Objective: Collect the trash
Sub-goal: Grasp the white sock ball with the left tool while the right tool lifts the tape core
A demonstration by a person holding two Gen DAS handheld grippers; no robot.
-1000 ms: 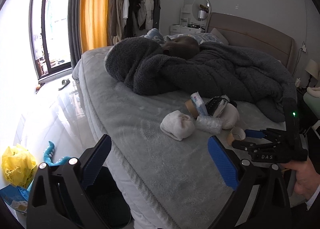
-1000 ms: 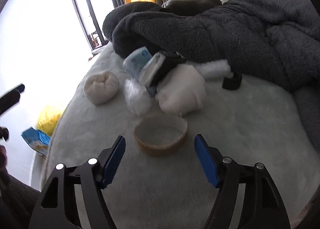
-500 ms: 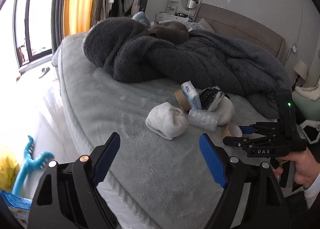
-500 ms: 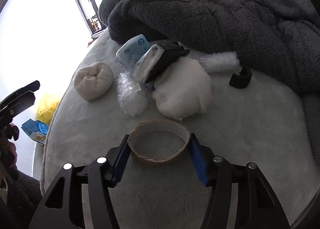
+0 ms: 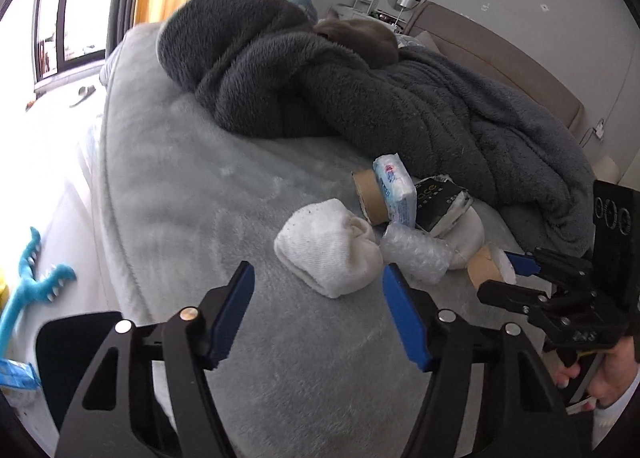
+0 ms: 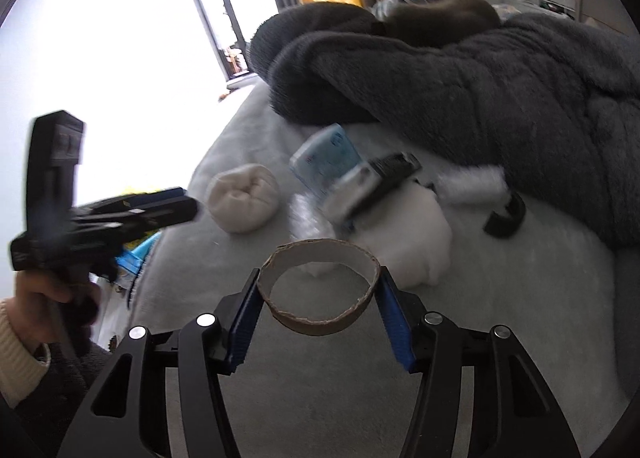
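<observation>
My right gripper [image 6: 318,312] is shut on a brown cardboard tape ring [image 6: 320,324] and holds it just above the bed; the ring also shows in the left wrist view [image 5: 484,264]. My left gripper [image 5: 318,314] is open and empty, just short of a white rolled sock [image 5: 330,252]. Behind the sock lie a wad of bubble wrap [image 5: 416,252], a second cardboard roll [image 5: 370,196], a blue tissue pack [image 5: 394,184], a black packet [image 5: 440,200] and a white bundle [image 6: 412,240].
A dark grey fleece blanket [image 5: 360,86] is heaped across the pale bed cover [image 5: 180,186]. A black band [image 6: 506,218] lies by the blanket. A black bin [image 5: 70,354] and a blue toy [image 5: 30,286] are on the floor at left.
My right gripper closed on the cardboard ring and lifted it slightly. My left gripper moved forward over the bed toward the white sock.
</observation>
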